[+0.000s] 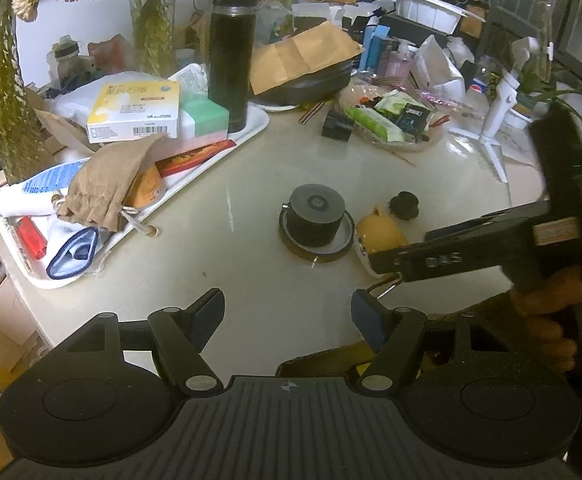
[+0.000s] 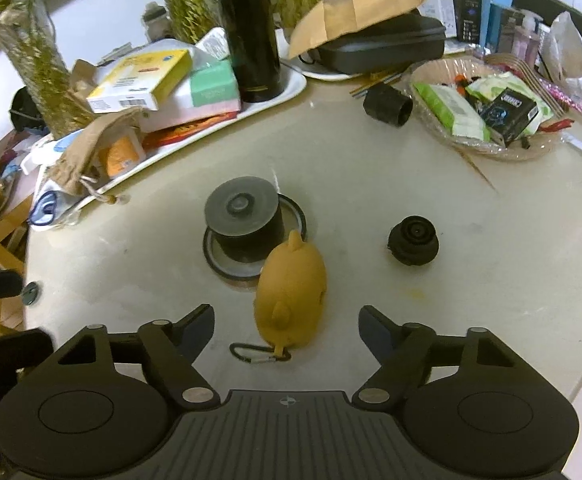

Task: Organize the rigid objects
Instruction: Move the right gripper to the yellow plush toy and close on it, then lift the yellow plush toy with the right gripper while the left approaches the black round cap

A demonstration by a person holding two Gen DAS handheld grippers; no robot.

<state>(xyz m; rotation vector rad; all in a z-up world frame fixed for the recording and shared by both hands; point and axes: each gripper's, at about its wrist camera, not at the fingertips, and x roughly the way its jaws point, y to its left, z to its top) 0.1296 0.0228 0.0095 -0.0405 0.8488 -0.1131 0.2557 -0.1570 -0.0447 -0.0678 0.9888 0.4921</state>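
Note:
A yellow animal-shaped case (image 2: 291, 292) with a black carabiner (image 2: 251, 354) lies on the pale round table (image 2: 471, 320), just ahead of my open, empty right gripper (image 2: 287, 328). A black cylindrical spool (image 2: 245, 220) stands on a dark round lid behind it, and a small black knob-like part (image 2: 413, 242) lies to the right. In the left wrist view, my left gripper (image 1: 289, 314) is open and empty over the table's near edge; the spool (image 1: 317, 216), the yellow case (image 1: 377, 236) and the knob (image 1: 404, 205) lie ahead. The right gripper (image 1: 375, 262) reaches in from the right beside the case.
A white tray (image 2: 291, 84) at the back left holds boxes, a cloth pouch (image 2: 87, 148) and a tall black flask (image 2: 251, 28). A plastic-wrapped bowl (image 2: 487, 108) of packets sits back right beside a black tube (image 2: 387, 106). Flower vases, a black case and boxes crowd the far edge.

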